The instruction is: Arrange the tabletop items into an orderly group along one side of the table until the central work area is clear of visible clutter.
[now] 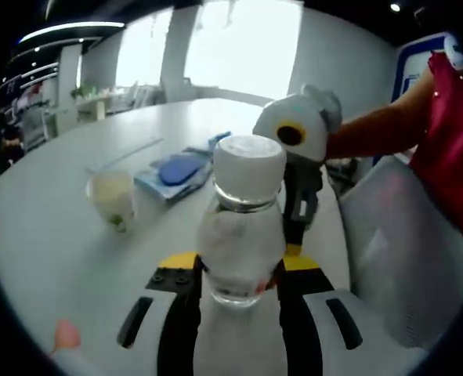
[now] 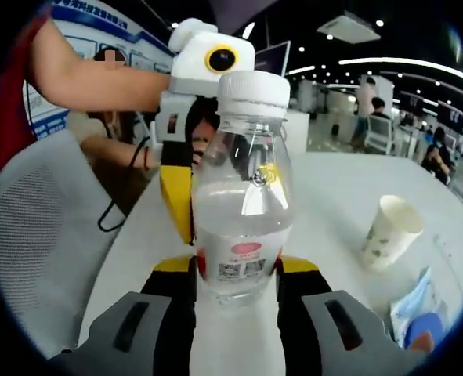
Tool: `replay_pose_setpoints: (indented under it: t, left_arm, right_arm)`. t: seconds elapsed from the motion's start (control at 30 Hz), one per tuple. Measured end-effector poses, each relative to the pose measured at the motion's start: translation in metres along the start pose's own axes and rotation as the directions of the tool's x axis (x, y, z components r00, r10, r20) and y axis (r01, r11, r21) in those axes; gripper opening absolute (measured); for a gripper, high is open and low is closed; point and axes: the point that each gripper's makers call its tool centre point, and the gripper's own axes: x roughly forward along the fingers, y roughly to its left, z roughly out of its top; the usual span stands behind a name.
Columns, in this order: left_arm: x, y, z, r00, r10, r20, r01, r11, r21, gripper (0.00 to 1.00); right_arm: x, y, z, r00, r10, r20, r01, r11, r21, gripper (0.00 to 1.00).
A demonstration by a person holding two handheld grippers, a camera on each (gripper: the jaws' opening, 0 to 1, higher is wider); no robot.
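A clear water bottle [image 1: 241, 235] with a white cap stands upright on the white table [image 1: 43, 258]. My left gripper [image 1: 240, 276] is shut on its lower body, one yellow-tipped jaw against each side. My right gripper [image 1: 300, 211] comes in from behind the bottle, to its right. In the right gripper view the same bottle [image 2: 243, 227] sits between the jaws of my right gripper [image 2: 235, 270], which press on its label. The left gripper [image 2: 186, 192] faces me from behind it, with one yellow jaw to the bottle's left.
A paper cup [image 1: 112, 196] [image 2: 392, 231] with a straw stands on the table. Near it lies a blue item on a packet [image 1: 180, 168] [image 2: 419, 321]. A white mesh chair [image 1: 403, 251] [image 2: 35, 235] stands at the table edge beside a person in red [image 1: 450, 117].
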Motion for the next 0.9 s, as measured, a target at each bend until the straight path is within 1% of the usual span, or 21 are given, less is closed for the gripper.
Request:
replay_pose_setpoints:
  t: [0.13,0.27,0.37,0.47,0.67,0.7,0.9]
  left_arm:
    - [-0.002,0.0,-0.002,1.0,-0.013,-0.012,0.013,1.0,0.014,0.35]
    - [-0.006,0.0,-0.004,0.999,-0.021,-0.038,0.022,0.999,0.037,0.35]
    - [-0.012,0.004,-0.005,0.999,-0.021,-0.049,0.023,0.999,0.044,0.35]
    - [-0.019,0.009,-0.004,0.999,-0.019,-0.051,0.022,0.998,0.051,0.35]
    - [-0.034,0.025,0.004,0.998,-0.009,-0.059,0.014,0.997,0.078,0.35]
    - [-0.039,0.03,0.008,0.998,-0.005,-0.059,0.01,0.996,0.088,0.35]
    - [-0.055,0.052,0.023,0.998,0.018,-0.057,-0.01,0.991,0.132,0.34]
  right_arm:
    - [0.001,0.001,0.002,1.0,-0.002,0.005,0.002,1.0,-0.003,0.39]
    - [0.005,0.002,0.006,1.0,-0.002,0.0,0.002,1.0,-0.006,0.38]
    - [0.011,0.0,0.009,1.0,-0.007,0.003,0.007,1.0,-0.004,0.38]
    - [0.015,-0.004,0.017,1.0,-0.015,0.016,0.015,1.0,-0.003,0.38]
    - [0.024,-0.018,0.036,0.999,-0.034,0.031,0.034,0.999,-0.012,0.37]
    - [0.026,-0.022,0.041,0.999,-0.039,0.034,0.039,0.999,-0.017,0.37]
    - [0.032,-0.046,0.063,0.995,-0.078,0.059,0.08,0.996,-0.035,0.37]
